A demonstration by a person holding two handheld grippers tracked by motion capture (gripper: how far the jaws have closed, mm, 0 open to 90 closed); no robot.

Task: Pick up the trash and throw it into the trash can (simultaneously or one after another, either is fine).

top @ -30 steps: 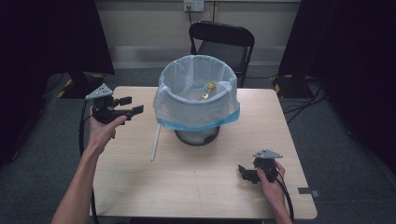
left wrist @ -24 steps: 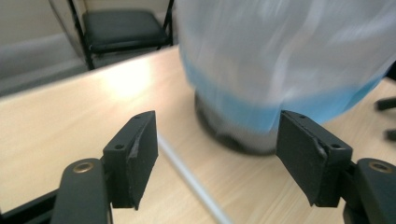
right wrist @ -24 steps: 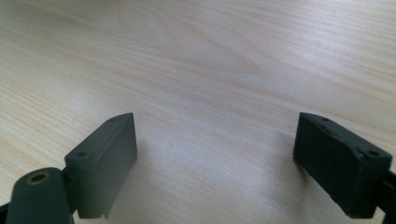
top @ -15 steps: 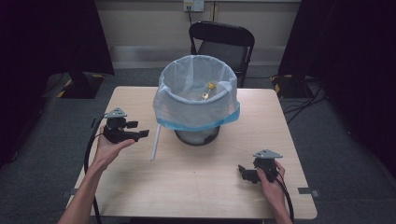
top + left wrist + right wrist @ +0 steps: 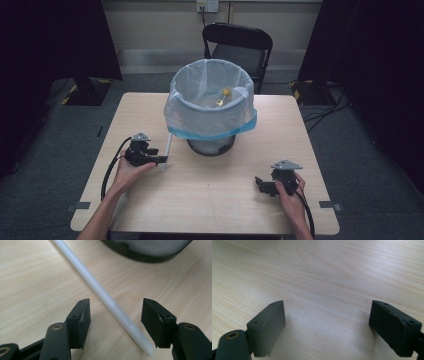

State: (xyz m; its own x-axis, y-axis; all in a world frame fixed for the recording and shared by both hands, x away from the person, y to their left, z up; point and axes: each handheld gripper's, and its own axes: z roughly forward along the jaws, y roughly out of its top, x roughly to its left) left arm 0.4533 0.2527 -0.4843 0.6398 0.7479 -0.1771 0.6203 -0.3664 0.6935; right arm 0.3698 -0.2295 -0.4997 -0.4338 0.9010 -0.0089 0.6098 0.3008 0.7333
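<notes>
A black mesh bin (image 5: 212,145) lined with a pale blue bag (image 5: 210,107) stands at the table's middle back, with small yellow bits (image 5: 222,97) inside. A white strip (image 5: 166,150) hangs from the bag's rim down to the tabletop. My left gripper (image 5: 159,160) rests low on the table at the left, open, its jaws either side of the white strip's (image 5: 110,302) lower end without touching it. My right gripper (image 5: 260,184) sits open near the front right, and its own view has bare wood between the jaws (image 5: 327,325).
The wooden table (image 5: 210,200) has open surface across its front and middle. A black chair (image 5: 237,47) stands behind the far edge. Cables (image 5: 107,172) trail from both grippers toward the front. Dark floor and curtains surround the table.
My left gripper has come down from above the table's left edge and moved right and forward, ending with its open jaws around the white strip's end. The right gripper has stayed put.
</notes>
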